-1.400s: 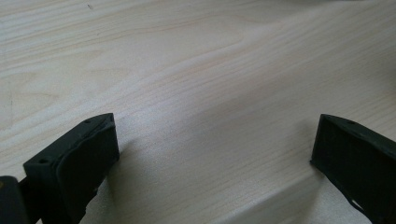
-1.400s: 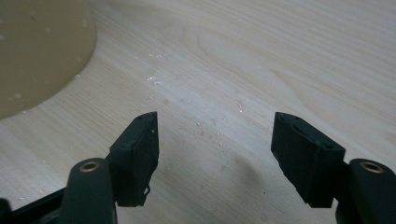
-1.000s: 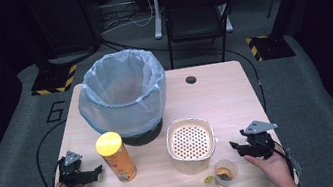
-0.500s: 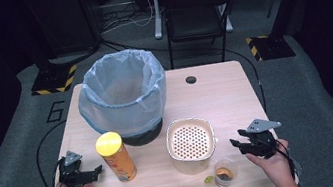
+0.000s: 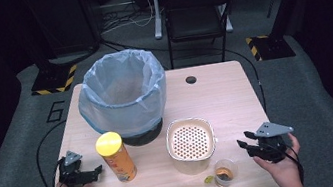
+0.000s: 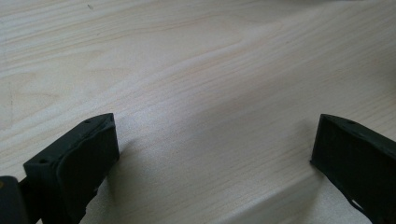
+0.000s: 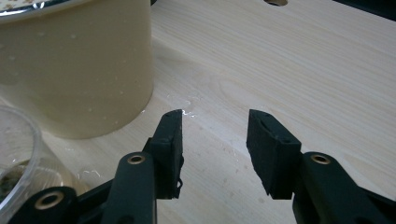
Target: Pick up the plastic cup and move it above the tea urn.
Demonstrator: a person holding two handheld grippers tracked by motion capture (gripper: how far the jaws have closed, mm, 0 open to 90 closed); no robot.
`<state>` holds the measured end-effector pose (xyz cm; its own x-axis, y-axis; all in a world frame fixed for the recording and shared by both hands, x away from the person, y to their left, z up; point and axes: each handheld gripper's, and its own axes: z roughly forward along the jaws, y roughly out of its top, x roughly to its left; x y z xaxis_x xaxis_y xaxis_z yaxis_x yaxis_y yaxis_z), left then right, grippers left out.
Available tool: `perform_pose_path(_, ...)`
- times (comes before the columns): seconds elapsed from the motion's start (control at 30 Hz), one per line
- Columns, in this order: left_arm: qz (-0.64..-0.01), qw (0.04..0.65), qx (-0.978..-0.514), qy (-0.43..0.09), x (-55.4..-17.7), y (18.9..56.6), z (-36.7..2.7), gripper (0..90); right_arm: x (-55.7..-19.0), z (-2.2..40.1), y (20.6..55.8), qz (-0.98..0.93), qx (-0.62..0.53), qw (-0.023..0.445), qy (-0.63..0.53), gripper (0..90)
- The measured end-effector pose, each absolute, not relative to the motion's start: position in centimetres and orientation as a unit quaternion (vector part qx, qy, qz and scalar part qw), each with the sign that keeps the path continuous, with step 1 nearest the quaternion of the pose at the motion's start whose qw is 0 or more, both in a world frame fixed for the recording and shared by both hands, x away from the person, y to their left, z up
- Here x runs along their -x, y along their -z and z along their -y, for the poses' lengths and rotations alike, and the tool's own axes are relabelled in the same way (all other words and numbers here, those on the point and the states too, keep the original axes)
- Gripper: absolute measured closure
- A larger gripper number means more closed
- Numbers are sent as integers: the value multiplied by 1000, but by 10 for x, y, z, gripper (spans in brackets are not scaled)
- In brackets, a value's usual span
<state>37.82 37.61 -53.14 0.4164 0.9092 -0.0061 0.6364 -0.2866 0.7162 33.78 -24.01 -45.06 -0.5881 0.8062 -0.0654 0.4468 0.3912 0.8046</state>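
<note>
At the near right edge, right gripper [image 5: 243, 142]: held in the person's hand just right of the plastic cup [image 5: 224, 171], apart from it, with the jaws aimed toward the cream strainer pot [image 5: 191, 142].
Right jaws: they have just been closing and now stand narrow. A gap is left between the pads, and bare wood is seen through it in the right gripper view [image 7: 215, 140]. Nothing is held.
Right hand against the earlier high views: only a slight shift is seen.
Plastic cup: it stands upright at the table's [image 5: 226, 99] near edge, just in front of the strainer pot, with a little amber liquid in it. Its rim is caught at the left edge of the right gripper view [image 7: 18, 158], outside the jaws. A small yellowish bit [image 5: 209, 180] lies just left of it.
Left gripper [image 5: 97, 171]: it rests on the wood just left of the yellow-lidded can [image 5: 116, 157], unmoved since the earlier views. Its jaws are spread wide and empty [image 6: 215, 149].
Lined bin [image 5: 122, 95]: it sits behind the can and the pot, untouched.
Meaning for the work: the closing has taken nothing, so no grasp is judged to have been made yet. The jaws would likely need to be reopened and brought left before the cup could be taken.
</note>
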Motion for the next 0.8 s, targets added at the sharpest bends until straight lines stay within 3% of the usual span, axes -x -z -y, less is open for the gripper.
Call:
perform_pose_path(0.17,-499,328,-775,-207,-378,531,-376,5,-327,241,451,-802,-395,210,-396,552)
perform_pose_path(0.23,-499,329,-775,-208,-378,531,-376,5,-321,239,451,-802,-392,223,-392,551)
perform_pose_path(0.47,-499,329,-775,-208,-378,531,-376,5,-308,231,450,-805,-388,191,-407,465)
perform_pose_path(0.8,-499,329,-775,-208,-378,531,-376,5,-293,216,435,-807,-350,184,-439,355)
